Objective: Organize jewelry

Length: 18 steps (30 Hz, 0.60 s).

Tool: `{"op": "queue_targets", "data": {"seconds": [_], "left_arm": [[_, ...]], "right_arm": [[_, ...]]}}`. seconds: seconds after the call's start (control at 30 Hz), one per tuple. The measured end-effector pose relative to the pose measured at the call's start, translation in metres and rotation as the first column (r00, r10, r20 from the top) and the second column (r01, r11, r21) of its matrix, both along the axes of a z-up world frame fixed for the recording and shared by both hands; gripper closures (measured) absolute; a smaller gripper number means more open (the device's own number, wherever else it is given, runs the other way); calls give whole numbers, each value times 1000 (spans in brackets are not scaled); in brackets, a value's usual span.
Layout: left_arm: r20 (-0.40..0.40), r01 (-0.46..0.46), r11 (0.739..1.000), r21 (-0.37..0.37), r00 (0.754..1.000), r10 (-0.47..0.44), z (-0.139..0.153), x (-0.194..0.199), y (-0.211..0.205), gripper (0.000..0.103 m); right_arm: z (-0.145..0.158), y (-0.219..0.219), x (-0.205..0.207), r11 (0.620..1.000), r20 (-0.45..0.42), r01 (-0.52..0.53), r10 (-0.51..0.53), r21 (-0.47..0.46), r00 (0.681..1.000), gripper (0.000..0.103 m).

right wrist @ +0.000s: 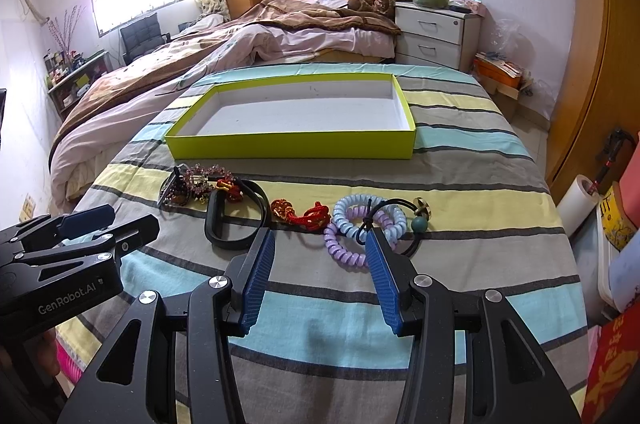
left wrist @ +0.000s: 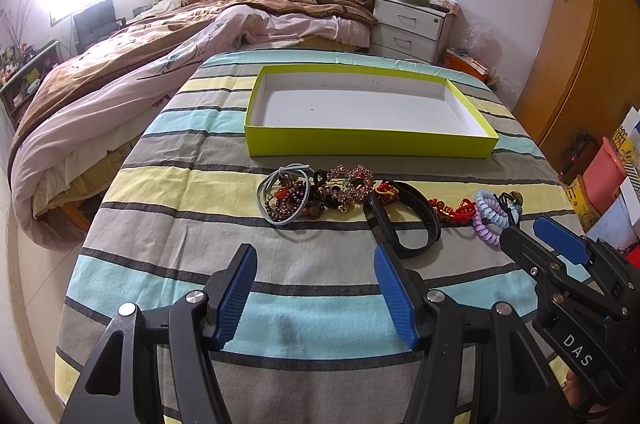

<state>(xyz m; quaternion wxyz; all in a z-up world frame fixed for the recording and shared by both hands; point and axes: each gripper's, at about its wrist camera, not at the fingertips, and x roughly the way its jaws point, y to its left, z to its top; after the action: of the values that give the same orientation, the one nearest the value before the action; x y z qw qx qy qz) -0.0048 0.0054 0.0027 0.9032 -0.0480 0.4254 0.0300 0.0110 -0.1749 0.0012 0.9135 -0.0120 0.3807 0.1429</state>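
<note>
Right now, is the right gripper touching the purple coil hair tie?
Cannot tell. In the right wrist view, the open right gripper hangs over the purple coil hair tie, one fingertip overlapping it, but height above the cloth is unclear; the left wrist view doesn't settle it.

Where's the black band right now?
On the striped cloth, mid-row, in front of the green box: the black band lies between the rhinestone pile and the red cord, ahead-left of the right gripper.

Matt cardboard box (left wrist: 368, 140), striped cloth (left wrist: 180, 264)
</note>
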Motion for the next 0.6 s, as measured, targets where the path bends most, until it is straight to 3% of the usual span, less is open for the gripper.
{"op": "queue_targets", "data": {"seconds": [0.6], "left_arm": [[1, 6, 1000, -8, 1000, -6, -2, 1, 4, 43]], "right_arm": [[-1, 3, -1, 1000, 0, -20, 20, 1, 1000, 55]]}}
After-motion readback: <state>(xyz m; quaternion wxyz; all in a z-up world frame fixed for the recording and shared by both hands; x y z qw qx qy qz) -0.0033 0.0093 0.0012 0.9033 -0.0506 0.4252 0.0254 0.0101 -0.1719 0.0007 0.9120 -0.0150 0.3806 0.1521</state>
